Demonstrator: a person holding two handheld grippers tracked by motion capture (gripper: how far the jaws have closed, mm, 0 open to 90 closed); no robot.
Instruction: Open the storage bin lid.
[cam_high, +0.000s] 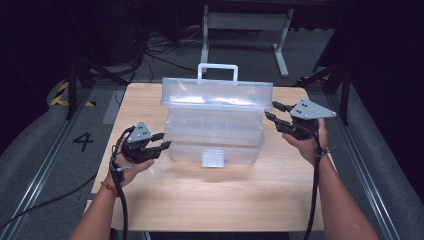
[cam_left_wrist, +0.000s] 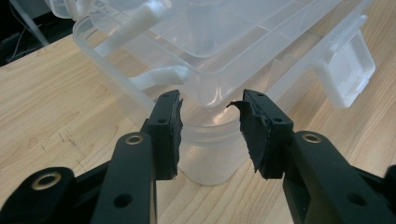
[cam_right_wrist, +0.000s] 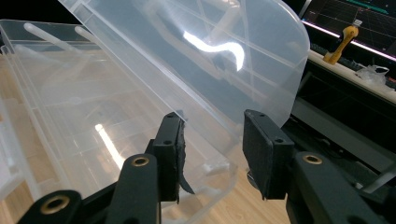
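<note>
A recording studio or robotics lab, dark around the edges. A small wooden table (cam_high: 210, 195) stands on grey carpet (cam_high: 45, 130), lit from above. Metal rails (cam_high: 42, 170) run along the floor at both sides, with yellow-black hazard tape (cam_high: 62, 95) and a painted number 4 (cam_high: 83, 141). Loose cables (cam_high: 150, 50) lie on the floor near a white desk frame (cam_high: 245, 30). A monitor (cam_right_wrist: 359, 18) glows on a bench at the back.

The clear box (cam_left_wrist: 219, 60) runs off the top edge in the left gripper view, and its lid (cam_right_wrist: 196, 56) is cut at the top in the right gripper view. Through the plastic, the box's inside is unreadable.
</note>
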